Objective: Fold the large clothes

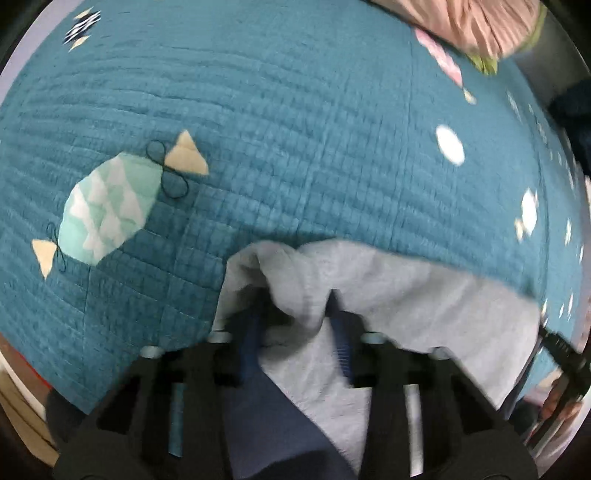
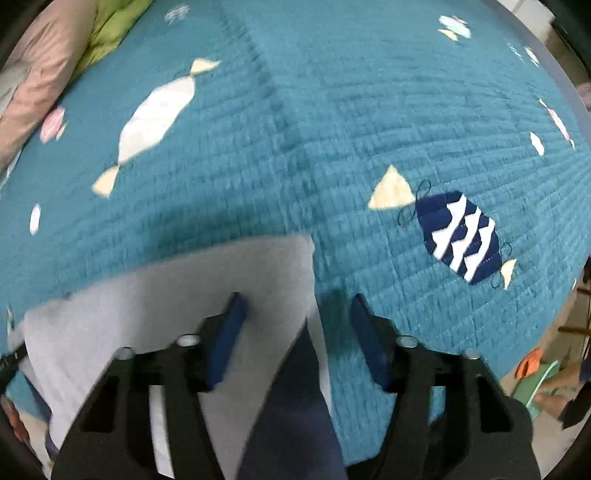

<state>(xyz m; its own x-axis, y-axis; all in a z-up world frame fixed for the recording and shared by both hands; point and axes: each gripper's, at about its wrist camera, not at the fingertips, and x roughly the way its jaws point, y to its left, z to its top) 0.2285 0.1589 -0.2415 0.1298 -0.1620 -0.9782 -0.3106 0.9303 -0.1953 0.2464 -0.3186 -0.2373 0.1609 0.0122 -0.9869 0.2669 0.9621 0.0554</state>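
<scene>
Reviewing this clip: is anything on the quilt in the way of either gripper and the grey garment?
Nothing visible. The grey garment bunches between the left gripper's fingers, and its edge lies between the open right gripper's. The teal quilt ahead shows only printed patterns; a pink bundle sits far off.

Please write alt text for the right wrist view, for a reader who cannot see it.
The right gripper is open over the edge of a grey garment lying on a teal quilt; a dark blue part of the garment shows between its fingers. The quilt has candy shapes, and pink bedding lies at the upper left.
</scene>
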